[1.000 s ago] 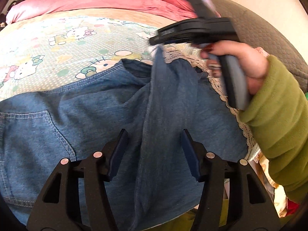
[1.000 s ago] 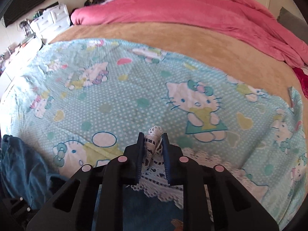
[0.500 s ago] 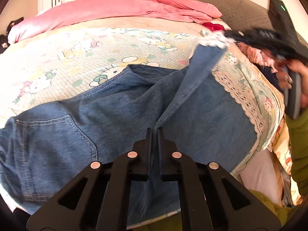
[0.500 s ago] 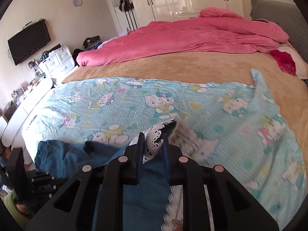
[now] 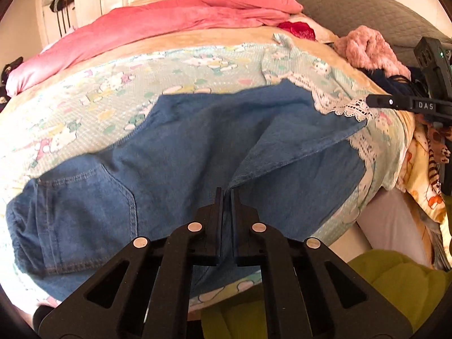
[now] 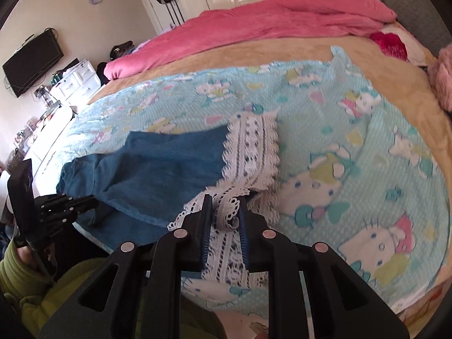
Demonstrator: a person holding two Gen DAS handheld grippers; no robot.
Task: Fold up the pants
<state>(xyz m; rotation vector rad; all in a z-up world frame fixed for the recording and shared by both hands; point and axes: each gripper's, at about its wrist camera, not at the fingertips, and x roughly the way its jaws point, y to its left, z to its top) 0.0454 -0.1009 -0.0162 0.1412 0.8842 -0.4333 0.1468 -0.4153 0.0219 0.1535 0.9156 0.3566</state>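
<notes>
Blue denim pants (image 5: 180, 152) with white lace hems lie across the cartoon-print sheet (image 5: 84, 107) near the bed's front edge. My left gripper (image 5: 226, 195) is shut on a fold of the denim near the middle of a leg. My right gripper (image 6: 224, 206) is shut on the white lace hem (image 6: 251, 152) and holds that leg end lifted and stretched. The right gripper also shows in the left wrist view (image 5: 370, 102), at the far right, pinching the lace. The left gripper shows in the right wrist view (image 6: 93, 201), at the left. The waist end with a back pocket (image 5: 84, 195) lies at the left.
A pink duvet (image 5: 175, 22) is heaped along the far side of the bed. A fuzzy pink garment (image 5: 370, 48) and other clothes lie at the right by a grey headboard (image 5: 353, 2). The bed edge drops off at the front. A dresser (image 6: 76, 82) stands beyond the bed.
My left gripper closed on the denim fold. My right gripper carried the lace hem out to the right and spread the leg flatter. Both views pulled back from the bed.
</notes>
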